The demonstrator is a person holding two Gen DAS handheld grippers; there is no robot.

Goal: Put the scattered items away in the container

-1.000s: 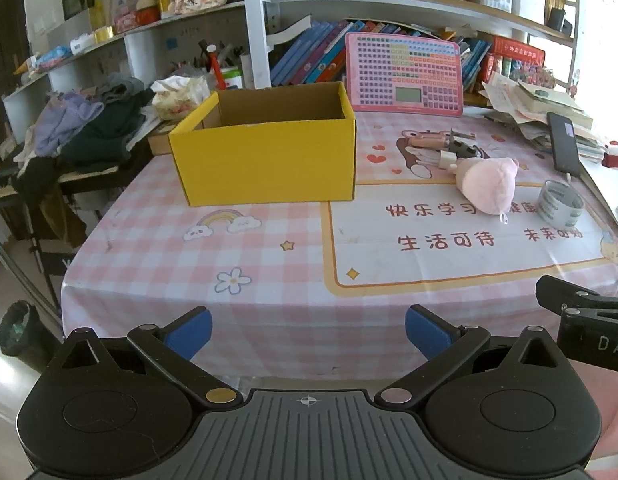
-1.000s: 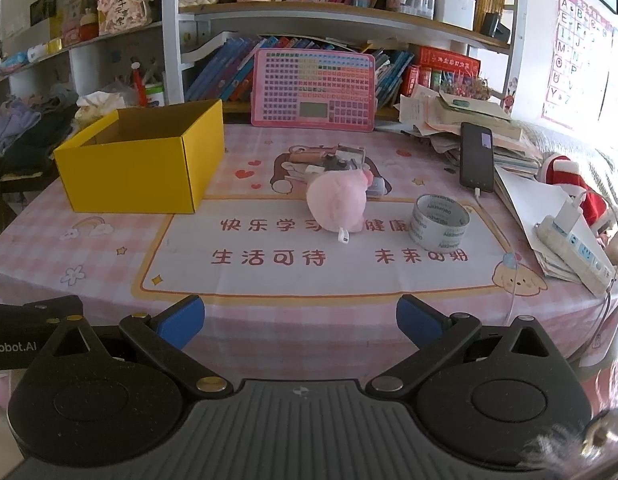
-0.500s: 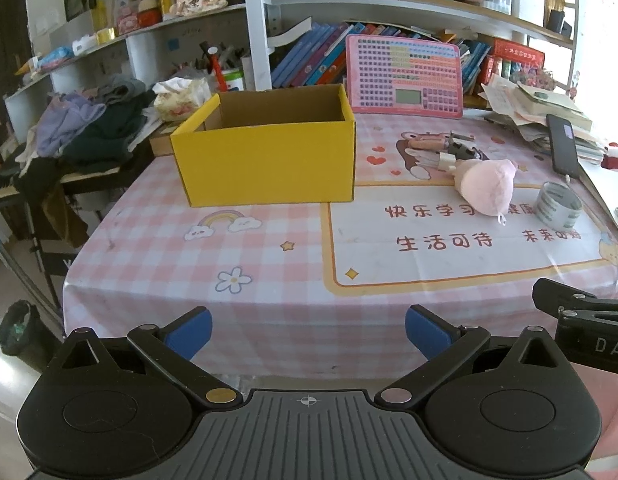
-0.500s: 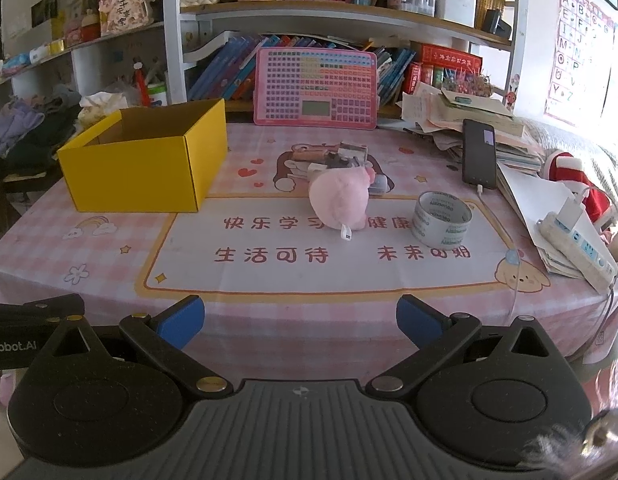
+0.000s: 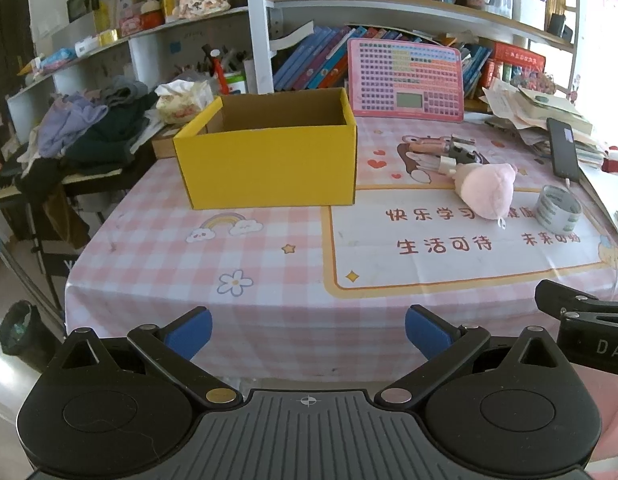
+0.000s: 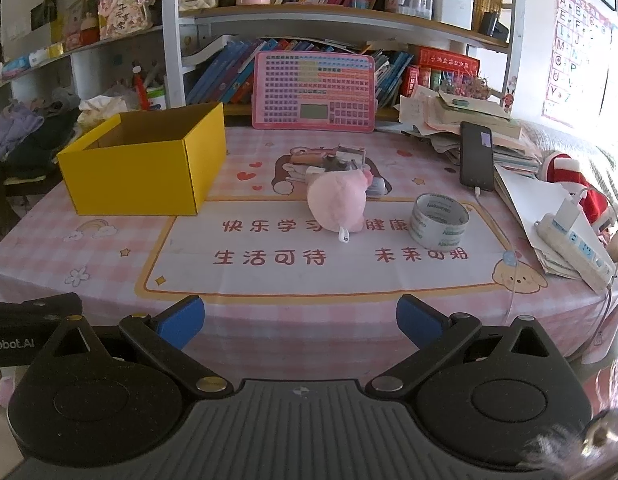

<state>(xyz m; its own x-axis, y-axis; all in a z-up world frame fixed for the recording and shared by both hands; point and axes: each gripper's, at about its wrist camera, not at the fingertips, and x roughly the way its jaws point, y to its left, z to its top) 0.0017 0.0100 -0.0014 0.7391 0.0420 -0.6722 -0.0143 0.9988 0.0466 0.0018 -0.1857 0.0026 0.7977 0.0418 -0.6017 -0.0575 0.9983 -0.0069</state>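
Left hand-held gripper (image 5: 308,326) spread wide, nothing between the blue fingertips (image 5: 189,330), hovering off the near edge of the worktop (image 5: 269,264). Right hand-held gripper (image 6: 300,320) likewise wide open, empty, level with the near edge. Yellow box (image 5: 269,160) open-topped, upright on the far-left part of the checked cloth; interior bottom not visible. Pink plush (image 6: 337,206) right of the box, well apart from it, on the printed mat. Tape roll (image 6: 439,222) near the plush, further right. Small clutter of items (image 6: 333,162) just behind the plush, too small to identify. Phone (image 6: 476,156) propped against the paper stack at far right.
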